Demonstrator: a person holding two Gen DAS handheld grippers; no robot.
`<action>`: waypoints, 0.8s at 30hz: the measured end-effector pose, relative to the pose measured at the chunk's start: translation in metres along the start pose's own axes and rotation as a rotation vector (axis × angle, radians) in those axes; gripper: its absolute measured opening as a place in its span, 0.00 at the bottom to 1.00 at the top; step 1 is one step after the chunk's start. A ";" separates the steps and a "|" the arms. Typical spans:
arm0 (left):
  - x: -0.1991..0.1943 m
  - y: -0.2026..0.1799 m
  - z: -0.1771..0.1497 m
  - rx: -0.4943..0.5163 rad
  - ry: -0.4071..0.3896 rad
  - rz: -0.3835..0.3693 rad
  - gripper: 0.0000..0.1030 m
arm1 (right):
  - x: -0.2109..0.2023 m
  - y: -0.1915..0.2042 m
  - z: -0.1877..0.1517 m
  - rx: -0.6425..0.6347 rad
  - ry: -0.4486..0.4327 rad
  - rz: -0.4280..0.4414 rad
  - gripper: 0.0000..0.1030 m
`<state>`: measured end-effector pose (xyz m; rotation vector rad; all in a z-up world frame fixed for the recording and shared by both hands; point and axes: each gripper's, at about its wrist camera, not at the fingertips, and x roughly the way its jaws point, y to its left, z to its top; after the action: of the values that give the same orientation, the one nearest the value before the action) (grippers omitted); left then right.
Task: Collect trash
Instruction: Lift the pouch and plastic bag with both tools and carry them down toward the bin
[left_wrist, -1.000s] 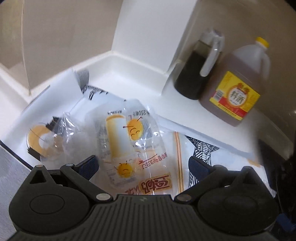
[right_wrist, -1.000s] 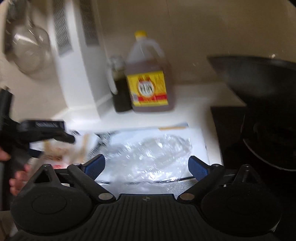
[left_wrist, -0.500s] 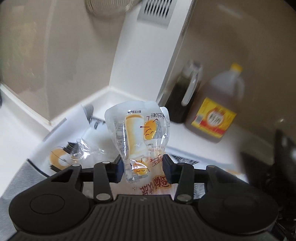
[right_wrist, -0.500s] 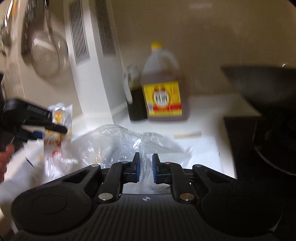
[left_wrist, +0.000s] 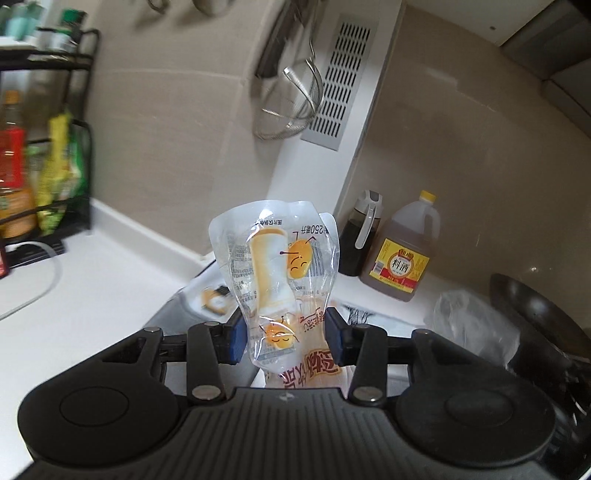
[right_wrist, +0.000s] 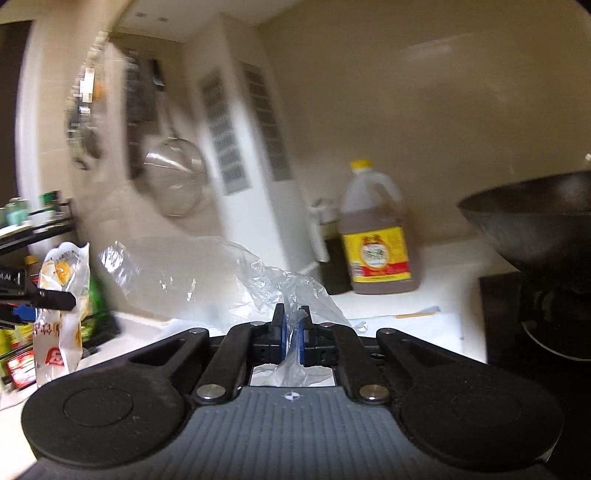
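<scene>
My left gripper (left_wrist: 284, 338) is shut on a clear soy-milk pouch (left_wrist: 275, 266) with yellow cartoon faces and holds it upright, well above the counter. The same pouch (right_wrist: 62, 295) shows at the left of the right wrist view. My right gripper (right_wrist: 291, 330) is shut on a crumpled clear plastic bag (right_wrist: 192, 280), lifted off the counter; the bag (left_wrist: 472, 325) also shows at the right of the left wrist view. Another wrapper with an orange print (left_wrist: 214, 301) lies on paper on the counter below the pouch.
A jug with a yellow label (left_wrist: 404, 254) and a dark sauce bottle (left_wrist: 358, 240) stand by the white column. A black wok (right_wrist: 535, 221) sits on the stove at right. A strainer (left_wrist: 288, 107) hangs on the wall. A black rack with bottles (left_wrist: 40, 184) stands at far left.
Both grippers have risen from the counter with their loads. The left one lifted the pouch higher; the right one lifted the clear bag and its jaws have pinched tight on it.
</scene>
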<state>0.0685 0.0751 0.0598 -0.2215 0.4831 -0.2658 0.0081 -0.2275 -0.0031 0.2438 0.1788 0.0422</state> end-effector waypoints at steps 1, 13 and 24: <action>-0.013 0.001 -0.007 -0.002 -0.005 0.010 0.47 | -0.007 0.004 -0.002 -0.012 -0.005 0.020 0.06; -0.128 0.008 -0.107 -0.006 0.011 0.048 0.47 | -0.112 0.054 -0.041 -0.098 0.081 0.243 0.06; -0.131 0.011 -0.166 0.000 0.143 0.106 0.47 | -0.143 0.076 -0.093 -0.134 0.231 0.288 0.06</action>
<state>-0.1211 0.1006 -0.0305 -0.1766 0.6341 -0.1788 -0.1505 -0.1404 -0.0488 0.1291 0.3683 0.3678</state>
